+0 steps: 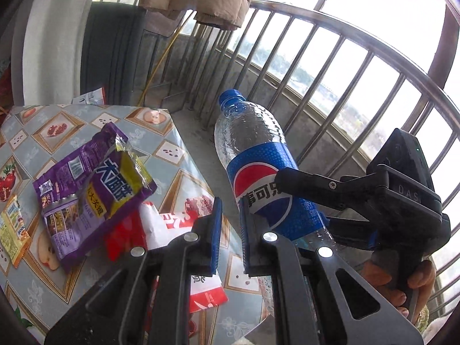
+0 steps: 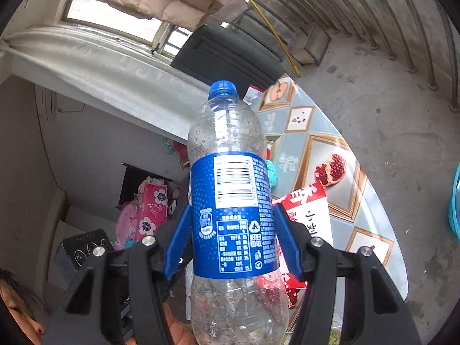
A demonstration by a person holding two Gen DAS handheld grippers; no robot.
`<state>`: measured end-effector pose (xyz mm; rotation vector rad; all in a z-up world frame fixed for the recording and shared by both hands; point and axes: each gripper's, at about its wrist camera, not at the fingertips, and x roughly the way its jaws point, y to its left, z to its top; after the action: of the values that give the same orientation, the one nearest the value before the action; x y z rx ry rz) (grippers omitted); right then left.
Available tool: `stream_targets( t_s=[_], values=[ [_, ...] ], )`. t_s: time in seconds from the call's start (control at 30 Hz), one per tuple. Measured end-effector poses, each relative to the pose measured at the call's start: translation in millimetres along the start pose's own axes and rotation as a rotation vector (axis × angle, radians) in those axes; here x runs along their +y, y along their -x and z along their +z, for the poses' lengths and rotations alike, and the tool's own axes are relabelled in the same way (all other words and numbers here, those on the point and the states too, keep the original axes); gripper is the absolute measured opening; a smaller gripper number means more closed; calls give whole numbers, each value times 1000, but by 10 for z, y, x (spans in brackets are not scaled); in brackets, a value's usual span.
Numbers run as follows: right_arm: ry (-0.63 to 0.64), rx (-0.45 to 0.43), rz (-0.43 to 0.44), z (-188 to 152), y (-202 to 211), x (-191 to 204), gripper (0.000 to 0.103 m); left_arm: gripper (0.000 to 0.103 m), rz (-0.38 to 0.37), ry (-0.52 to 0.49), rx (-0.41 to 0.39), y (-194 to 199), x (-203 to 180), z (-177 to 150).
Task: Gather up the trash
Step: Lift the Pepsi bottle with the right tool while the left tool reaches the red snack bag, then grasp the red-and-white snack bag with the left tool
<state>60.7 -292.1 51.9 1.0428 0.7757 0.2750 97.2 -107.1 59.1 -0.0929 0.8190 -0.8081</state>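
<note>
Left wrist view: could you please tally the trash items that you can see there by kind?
plastic bottle: 1
snack packets: 4 (purple packet, red-and-white packet, yellow packet, partly hidden far packet)
Total: 5

Your lighting: strong daylight through the railing (image 1: 330, 66), sky blown out white. Glare streaks the table (image 2: 371, 212) edge. Interior wall dimmer. Fisheye bending at edges, dark corner vignette. Focus sharp, blur negligible.
</note>
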Motion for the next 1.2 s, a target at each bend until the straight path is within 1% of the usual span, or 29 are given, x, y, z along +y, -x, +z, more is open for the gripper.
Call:
stream_targets(
  t_s=[0.07, 0.17, 0.2, 0.3, 0.33, 0.47, 0.57, 0.63, 0.73, 0.8, 0.87, 0.93, 1.07, 1.2],
  values=[
    [-57, 14, 6, -39, -61, -231, 56, 11, 5, -10, 38, -53, 28, -99],
    [-117, 41, -5, -95, -179, -485, 56, 11, 24, -6, 72, -29, 158, -248],
    [-129, 53, -9, -111, -230, -550, 56, 13, 27, -10, 68, 20, 204, -289],
    [-155, 92, -30, -155, -412, -714, 56, 15, 44, 7, 50, 193, 318, -374],
    [-166, 107, -33, -169, -484, -761, 56, 18, 44, 16, 39, 253, 360, -399],
    [-175, 141, -50, -198, -689, -880, 56, 24, 69, 25, 11, 402, 474, -469],
    [-171, 158, -67, -219, -816, -915, 56, 32, 70, 24, 23, 424, 527, -551],
    [-161, 168, -82, -236, -890, -928, 56, 41, 70, 14, 41, 402, 524, -616],
    [-139, 173, -101, -254, -954, -927, 56, 47, 85, -5, 80, 336, 512, -724],
    [-121, 170, -114, -254, -963, -904, 56, 48, 116, -24, 103, 275, 503, -795],
    [-104, 168, -126, -253, -967, -887, 56, 48, 132, -39, 118, 207, 503, -850],
    [-101, 174, -125, -256, -977, -887, 56, 48, 156, -51, 133, 126, 503, -887],
    [-99, 181, -125, -243, -982, -877, 57, 48, 232, -115, 151, -41, 462, -942],
    [-90, 186, -128, -240, -983, -880, 57, 48, 280, -149, 180, -187, 438, -976]
  ],
)
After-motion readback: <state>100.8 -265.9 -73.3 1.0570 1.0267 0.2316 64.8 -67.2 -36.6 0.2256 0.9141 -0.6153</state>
